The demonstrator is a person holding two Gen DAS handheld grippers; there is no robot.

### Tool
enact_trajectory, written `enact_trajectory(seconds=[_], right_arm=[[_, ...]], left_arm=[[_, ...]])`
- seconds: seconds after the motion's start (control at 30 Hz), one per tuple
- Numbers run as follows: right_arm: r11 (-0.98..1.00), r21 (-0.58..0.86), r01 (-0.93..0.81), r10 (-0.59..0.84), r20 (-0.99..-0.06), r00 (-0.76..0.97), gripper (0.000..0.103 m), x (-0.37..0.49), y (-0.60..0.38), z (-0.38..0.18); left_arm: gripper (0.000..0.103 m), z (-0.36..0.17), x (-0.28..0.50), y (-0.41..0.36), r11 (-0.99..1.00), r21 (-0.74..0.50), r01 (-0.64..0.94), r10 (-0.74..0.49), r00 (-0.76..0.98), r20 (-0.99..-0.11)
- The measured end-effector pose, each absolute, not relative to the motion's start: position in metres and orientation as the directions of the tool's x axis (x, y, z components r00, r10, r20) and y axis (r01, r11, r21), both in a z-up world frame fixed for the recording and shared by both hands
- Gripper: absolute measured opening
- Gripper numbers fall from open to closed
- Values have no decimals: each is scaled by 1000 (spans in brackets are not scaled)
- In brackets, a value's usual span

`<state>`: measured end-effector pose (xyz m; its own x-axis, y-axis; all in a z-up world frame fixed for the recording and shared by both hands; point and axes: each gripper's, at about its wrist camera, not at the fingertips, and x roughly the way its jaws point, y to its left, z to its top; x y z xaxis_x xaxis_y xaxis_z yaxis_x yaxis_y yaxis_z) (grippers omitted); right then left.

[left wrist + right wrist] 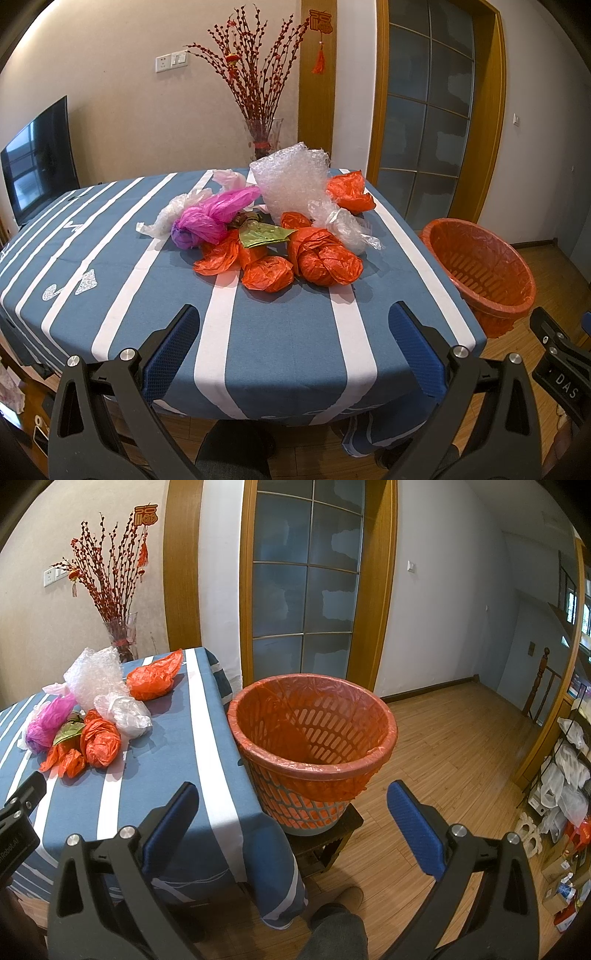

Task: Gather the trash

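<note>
A pile of crumpled trash lies on the blue striped table (258, 350): orange plastic bags (321, 258), a pink bag (210, 218), clear bags (343, 225), a bubble wrap sheet (291, 181) and a green wrapper (262, 236). The pile also shows in the right wrist view, with its orange bags (99, 740). An orange-lined waste basket (314, 738) stands on a stool right of the table, also in the left wrist view (484, 266). My left gripper (295, 317) is open and empty above the table's near edge. My right gripper (291, 794) is open and empty in front of the basket.
A glass vase with red branches (262, 136) stands behind the table. A TV (40, 155) is at the left. A glass door (306, 590) is behind the basket. Shelves with bags (565, 775) line the right wall. Wooden floor (443, 757) lies to the right.
</note>
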<state>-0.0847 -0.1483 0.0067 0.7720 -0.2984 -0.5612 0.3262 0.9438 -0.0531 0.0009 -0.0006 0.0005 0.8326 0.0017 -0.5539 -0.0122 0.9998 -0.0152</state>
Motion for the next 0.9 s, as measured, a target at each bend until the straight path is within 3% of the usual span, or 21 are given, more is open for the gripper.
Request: enact_trajectory(seconds=[0.63,0.9], right_arm=[[946,-51,320,-292,-560,775,99,-84,-149,4],[969,-16,247,-216,-538,815,99,-67,-138,7]], left_arm=[[101,0,2,0,1000,-18,-16,3,828,-560],[101,-8,12,19,996,-27,-84,54,822,-567]])
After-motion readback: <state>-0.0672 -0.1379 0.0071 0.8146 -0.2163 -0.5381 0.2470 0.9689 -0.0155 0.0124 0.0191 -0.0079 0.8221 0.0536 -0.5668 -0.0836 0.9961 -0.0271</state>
